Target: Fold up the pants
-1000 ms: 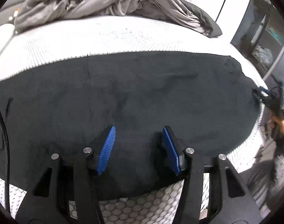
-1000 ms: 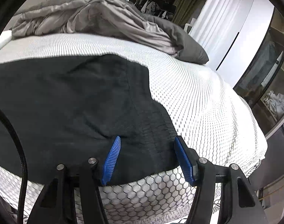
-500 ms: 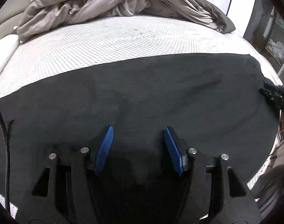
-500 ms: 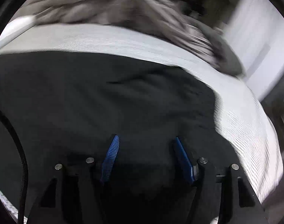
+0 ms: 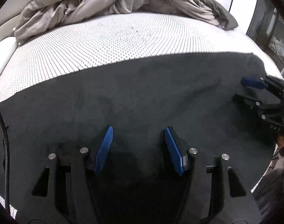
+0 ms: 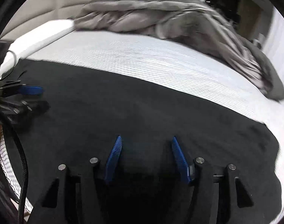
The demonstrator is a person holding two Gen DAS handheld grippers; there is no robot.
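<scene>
Both grippers stand with their jaws apart and hold nothing: the left gripper [image 5: 139,130] and the right gripper [image 6: 146,141] hover low over the black cloth, blue pads spread.

Going from large to small: the bed mattress [image 5: 123,37], white with a dotted cover, fills most of each view. On its far side lies a crumpled grey duvet [image 5: 114,1]. The black pants [image 5: 142,93] are spread flat across the near part of the mattress, their far edge a long straight line against the white — only shallow wrinkles show. In the left wrist view the right gripper shows small at the right end of the pants; in the right wrist view the left gripper shows at the left end.

My judgement is that the step in hand is to take hold of the pants for a fold. To do it well, each gripper should go down at the near edge, pinch all layers together, and both should lift and carry at the same pace, so the cloth does not skew.

Hard to tell: the near edge of the pants is hidden under the gripper bodies, so waistband and leg ends cannot be told apart. The right wrist view is blurred. Black cloth hides seams — how many layers lie here I cannot say.
</scene>
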